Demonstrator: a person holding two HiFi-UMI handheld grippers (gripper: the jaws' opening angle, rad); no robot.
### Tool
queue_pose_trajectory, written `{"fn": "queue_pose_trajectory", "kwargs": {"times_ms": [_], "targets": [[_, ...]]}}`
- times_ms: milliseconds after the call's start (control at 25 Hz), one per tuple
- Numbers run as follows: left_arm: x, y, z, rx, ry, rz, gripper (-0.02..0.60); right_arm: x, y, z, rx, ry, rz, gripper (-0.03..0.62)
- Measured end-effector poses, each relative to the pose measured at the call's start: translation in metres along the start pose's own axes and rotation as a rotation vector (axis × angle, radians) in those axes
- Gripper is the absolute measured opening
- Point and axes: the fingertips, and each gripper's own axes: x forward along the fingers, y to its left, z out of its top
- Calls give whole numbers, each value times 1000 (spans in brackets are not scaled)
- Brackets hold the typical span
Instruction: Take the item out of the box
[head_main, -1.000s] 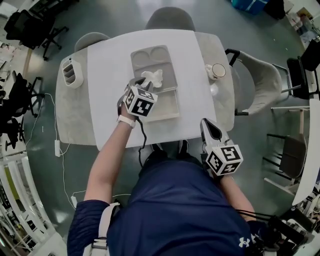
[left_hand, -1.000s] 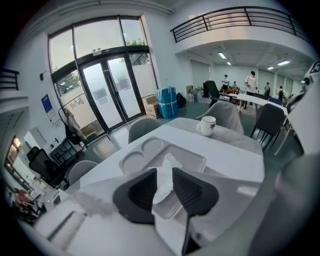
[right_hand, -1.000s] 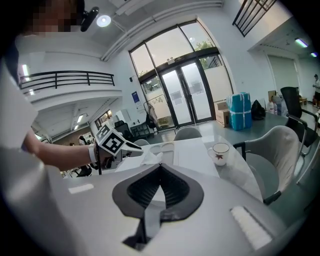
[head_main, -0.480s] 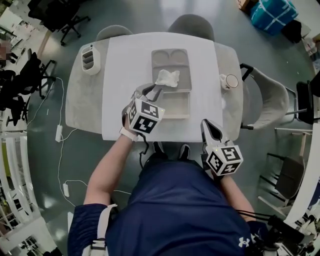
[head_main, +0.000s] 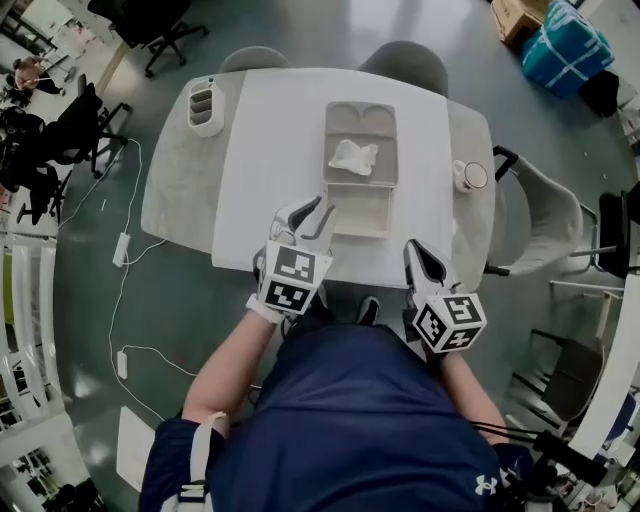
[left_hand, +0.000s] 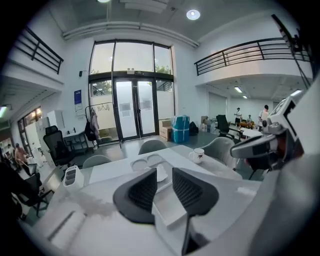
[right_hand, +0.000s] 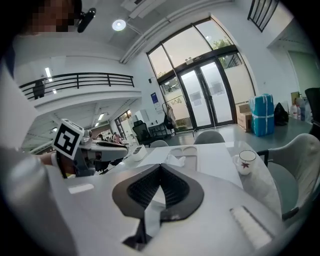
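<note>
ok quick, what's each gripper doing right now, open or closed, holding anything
left gripper: open, nothing between its jaws.
right gripper: closed, holding nothing.

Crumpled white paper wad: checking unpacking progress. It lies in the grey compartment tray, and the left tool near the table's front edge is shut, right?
No: the left tool is open; the left gripper view shows its jaws apart, nothing between them. The rest holds: the crumpled white paper wad lies in the grey compartment tray.

Matt grey box, crumpled white item, glossy floor
</note>
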Motion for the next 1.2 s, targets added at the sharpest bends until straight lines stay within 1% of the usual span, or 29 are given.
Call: {"fn": "queue_pose_trajectory", "kwargs": {"times_ms": [120,280,360,400,480,600,720,1040,1200], "targets": [[-20,-6,3,-11,-47,8,107,-1,7,3,-14,-6,15,2],[-44,-7,9,-87,-130,46,107,-2,12,9,-36,-22,29,2],[-55,-11,14,-111,-183,61,74,-4,14,14,-50,-39,31,2],[-59,-14,16,-117,-203,65,67,-5,15,17,-57,-46,31,2],[-66,-19,16,-137,-227,71,49,-7,18,22,-70,-61,33,2],[-69,-27,7,-208,-228,49,2,-6,23,28,-94,-77,44,2],[-70,-35,-4,-255,-218,10,2,-5,28,31,-113,-81,54,2],[-69,-35,-15,-249,-191,-18,2,-2,38,32,-132,-89,58,2],[-64,-38,-16,-250,-179,-32,2,-3,35,34,-133,-91,50,2]]}}
